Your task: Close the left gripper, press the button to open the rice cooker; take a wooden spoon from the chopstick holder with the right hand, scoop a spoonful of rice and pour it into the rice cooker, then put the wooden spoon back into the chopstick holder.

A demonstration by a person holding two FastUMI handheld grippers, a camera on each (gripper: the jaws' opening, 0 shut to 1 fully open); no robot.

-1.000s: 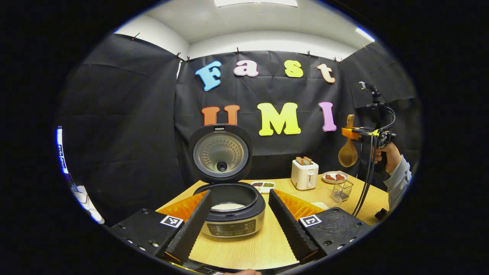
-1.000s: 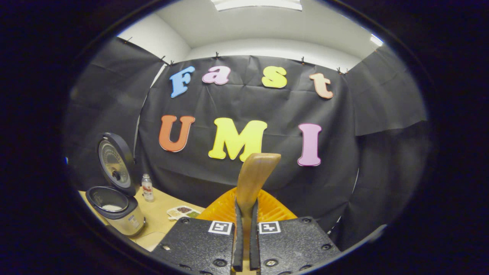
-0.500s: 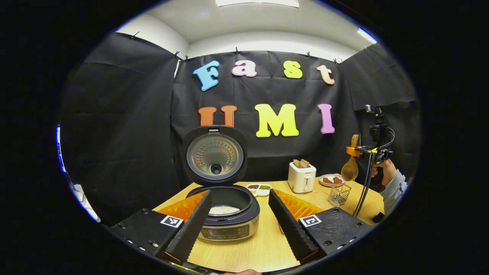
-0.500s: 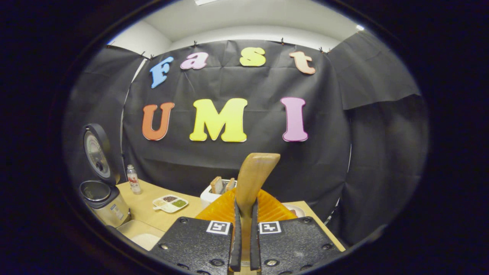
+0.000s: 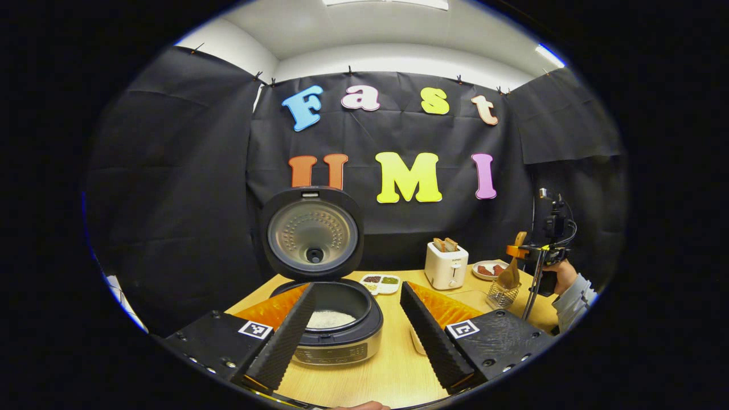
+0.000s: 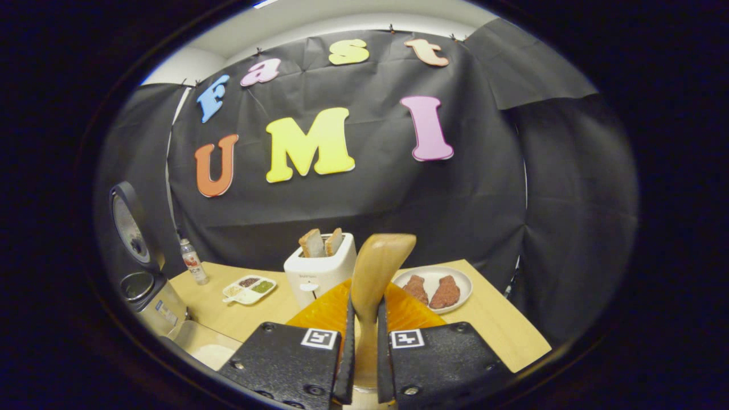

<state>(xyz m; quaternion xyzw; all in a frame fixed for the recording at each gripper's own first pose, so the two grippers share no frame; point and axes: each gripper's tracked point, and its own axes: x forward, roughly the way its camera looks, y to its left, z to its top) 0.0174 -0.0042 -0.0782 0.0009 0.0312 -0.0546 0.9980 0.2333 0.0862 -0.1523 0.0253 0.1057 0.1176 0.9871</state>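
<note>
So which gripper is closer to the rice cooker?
Left. The left gripper hangs open right in front of the rice cooker. The right gripper is far off to the side, holding the spoon above the holder.

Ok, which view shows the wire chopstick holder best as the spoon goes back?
The left gripper view: the wire-mesh chopstick holder stands on the table with the wooden spoon's bowl entering it. The right gripper view gives just the spoon's handle in the right claw.
</note>
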